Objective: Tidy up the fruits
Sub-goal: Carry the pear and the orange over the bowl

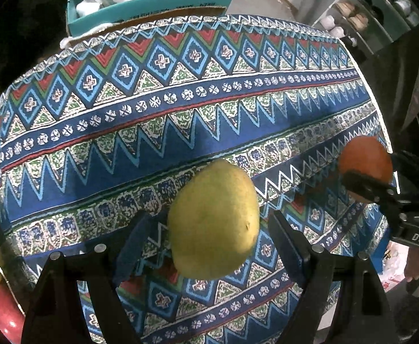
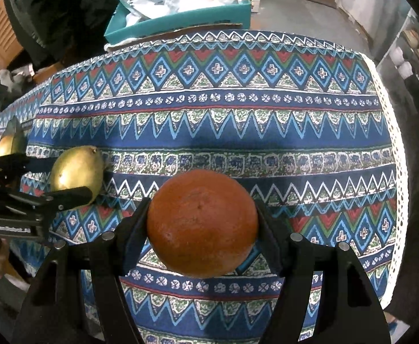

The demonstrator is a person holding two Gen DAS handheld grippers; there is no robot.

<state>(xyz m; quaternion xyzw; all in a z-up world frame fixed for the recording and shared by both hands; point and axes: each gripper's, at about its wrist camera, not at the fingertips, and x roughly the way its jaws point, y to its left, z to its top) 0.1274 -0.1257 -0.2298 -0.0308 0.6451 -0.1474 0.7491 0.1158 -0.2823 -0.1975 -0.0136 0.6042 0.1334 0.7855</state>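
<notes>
**Two fruits held above the desk**

The right gripper (image 2: pixel 202 223) is pinching the orange (image 2: pixel 202 223) across its middle, fingers (image 2: pixel 135 232) pressing both sides. The left gripper (image 1: pixel 206 243) is bracketing the pear (image 1: pixel 213 220); its spread fingers (image 1: pixel 133 246) are showing gaps, so I cannot tell the grip. Both are hanging over the patterned tablecloth (image 2: pixel 238 114), probably awaiting sorting.

A patterned tablecloth (image 2: pixel 238 132) covers the table, with a teal box (image 2: pixel 180 23) of bags just behind it.
</notes>
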